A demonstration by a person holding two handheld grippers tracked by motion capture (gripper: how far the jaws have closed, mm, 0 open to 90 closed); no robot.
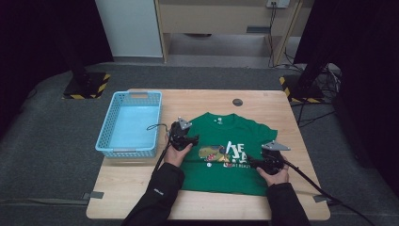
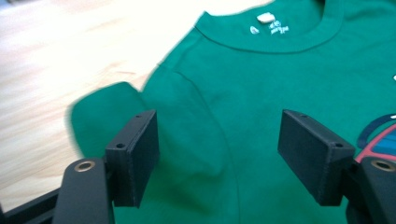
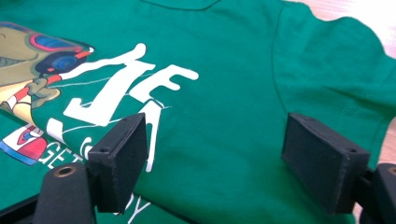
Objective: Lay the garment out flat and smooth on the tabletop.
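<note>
A green T-shirt [image 1: 221, 176] lies flat, print side up, on the wooden table [image 1: 127, 188]. My left gripper [image 1: 187, 138] hovers over its left shoulder. In the left gripper view the gripper [image 2: 217, 154] stands open above the shoulder seam, with the short sleeve [image 2: 107, 112] to the left and the collar [image 2: 266, 44] ahead. My right gripper [image 1: 254, 163] sits at the shirt's right side, beside the print. In the right gripper view it [image 3: 215, 154] is open over plain green cloth, with white lettering [image 3: 116, 88] to the left and the other sleeve [image 3: 336, 60] to the right.
A light blue plastic basket [image 1: 104, 136] stands on the table's left part, close to the left hand. A round grommet [image 1: 237, 102] sits near the far edge. Bare wood runs along the near edge. Dark stands with striped bases [image 1: 87, 87] flank the table.
</note>
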